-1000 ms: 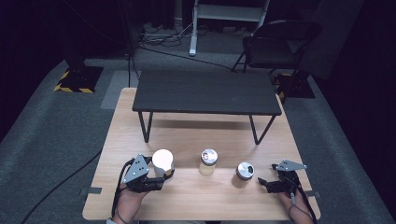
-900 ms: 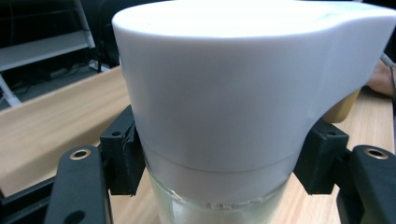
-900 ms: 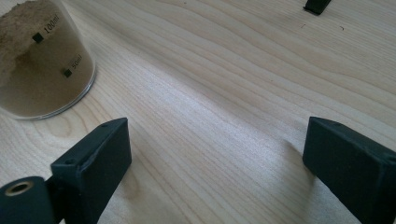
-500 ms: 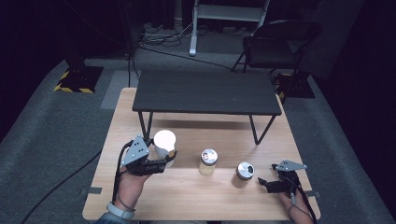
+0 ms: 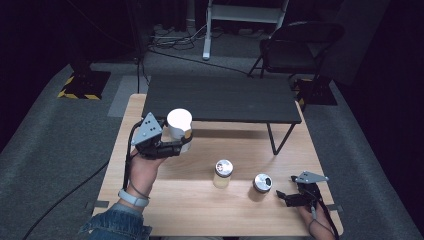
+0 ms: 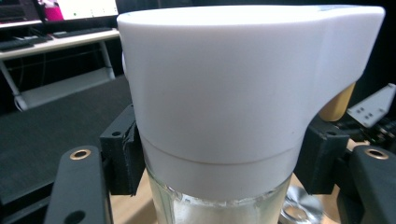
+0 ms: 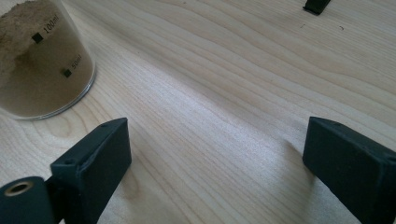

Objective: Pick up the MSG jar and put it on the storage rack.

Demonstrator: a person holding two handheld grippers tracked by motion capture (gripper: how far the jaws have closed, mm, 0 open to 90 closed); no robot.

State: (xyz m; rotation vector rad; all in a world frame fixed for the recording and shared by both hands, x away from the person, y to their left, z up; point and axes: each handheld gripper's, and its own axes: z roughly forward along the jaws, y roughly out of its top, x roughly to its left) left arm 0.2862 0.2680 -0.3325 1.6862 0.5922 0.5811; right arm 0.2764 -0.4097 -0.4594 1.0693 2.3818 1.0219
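A glass jar with a wide white lid [image 5: 179, 122] hangs above the left part of the wooden table [image 5: 200, 215], near the front edge of the black shelf. My left gripper [image 5: 180, 145] is shut on its glass body just under the lid. In the left gripper view the jar [image 6: 233, 93] stands upright between the jaws of my left gripper [image 6: 219, 158], with pale powder inside. My right gripper [image 5: 282, 196] rests at the front right of the table, open with nothing in it. In the right gripper view my right gripper [image 7: 219, 149] spans bare wood, with a jar of brown powder [image 7: 42, 65] off to its left.
A low black shelf on thin legs [image 5: 220, 97] stands across the far half of the table. Two metal-lidded jars stand in front of it: one in the middle [image 5: 223, 172], one [image 5: 261, 184] just left of my right gripper. A folding chair [image 5: 295, 45] stands beyond the table.
My left hand has lifted the white-lidded jar off the table and carried it up and away toward the black shelf. The right hand has stayed put.
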